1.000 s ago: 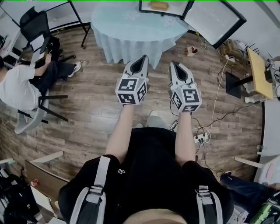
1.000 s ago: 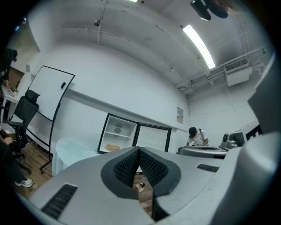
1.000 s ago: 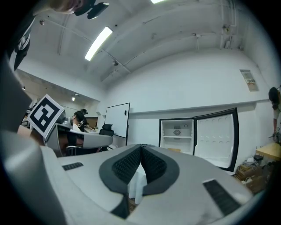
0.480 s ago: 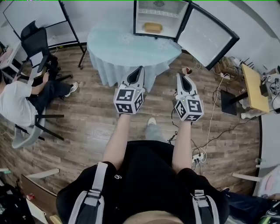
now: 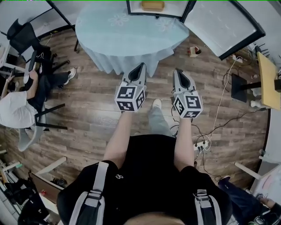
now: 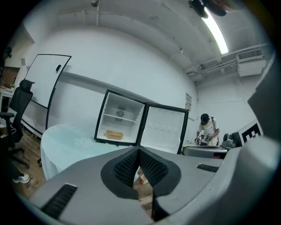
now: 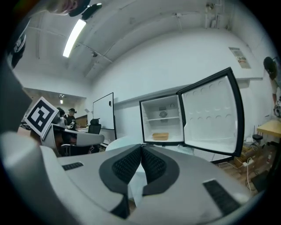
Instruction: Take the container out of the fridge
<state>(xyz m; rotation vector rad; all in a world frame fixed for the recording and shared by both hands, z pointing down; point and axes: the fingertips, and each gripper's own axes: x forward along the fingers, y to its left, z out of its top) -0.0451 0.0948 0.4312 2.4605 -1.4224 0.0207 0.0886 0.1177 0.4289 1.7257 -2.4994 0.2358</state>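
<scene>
While the person stands on the wooden floor (image 5: 88,112) short of the round desk (image 5: 127,35), the head view shows the left claw (image 5: 141,66) and the right claw (image 5: 176,71) side by side, pointing toward the open fridge (image 5: 134,6) beyond it. The tan container (image 5: 152,5) sits inside. From the left gripper view, its jaws are pressed together with nothing between them, and the container rests on the fridge's lowest level. From the right gripper view, its jaws likewise meet, empty, and the fridge door hangs open at the right.

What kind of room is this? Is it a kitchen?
Probably not a kitchen; it looks like an office or lab workroom. There is a whiteboard, a black office chair, and a power strip on the wooden floor.
</scene>
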